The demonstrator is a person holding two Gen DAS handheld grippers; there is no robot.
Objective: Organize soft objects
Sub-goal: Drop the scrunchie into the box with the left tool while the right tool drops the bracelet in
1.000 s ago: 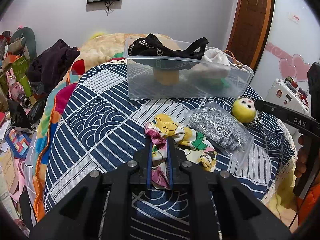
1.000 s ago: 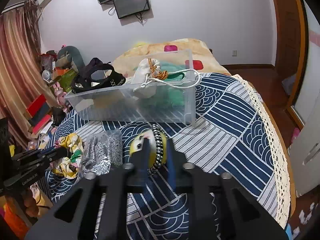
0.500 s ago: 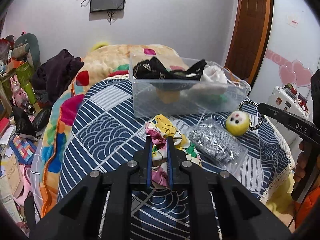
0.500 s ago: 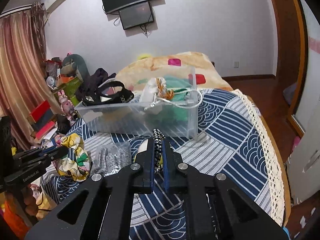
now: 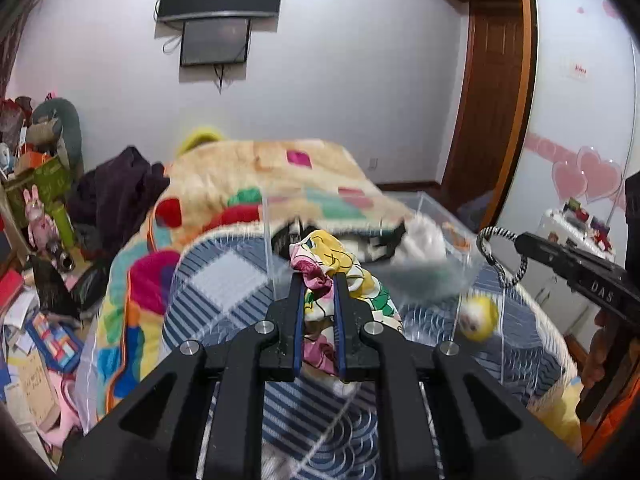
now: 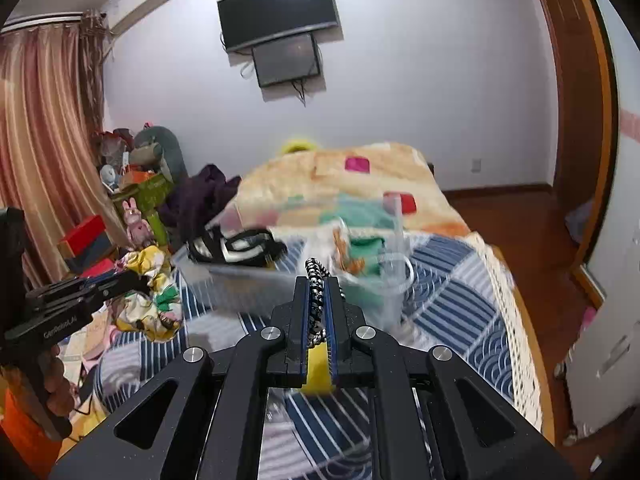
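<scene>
Left gripper (image 5: 316, 280) up above the bed (image 5: 224, 292), the printed cloth (image 5: 336, 276) clamped between its fingers and hanging below them. Off to its right, the right gripper (image 6: 318, 286) pinches the braided loop (image 5: 502, 256), with the round plush toy (image 5: 478, 318) dangling underneath. Beyond both, on the bed, sits the clear bin (image 6: 280, 276): the dark strap (image 6: 236, 246) draped at its left end, bundled fabric (image 6: 366, 248) at its right. Behind the bin lies the blanket (image 6: 336, 176), and on the far wall, the screen (image 6: 280, 26).
</scene>
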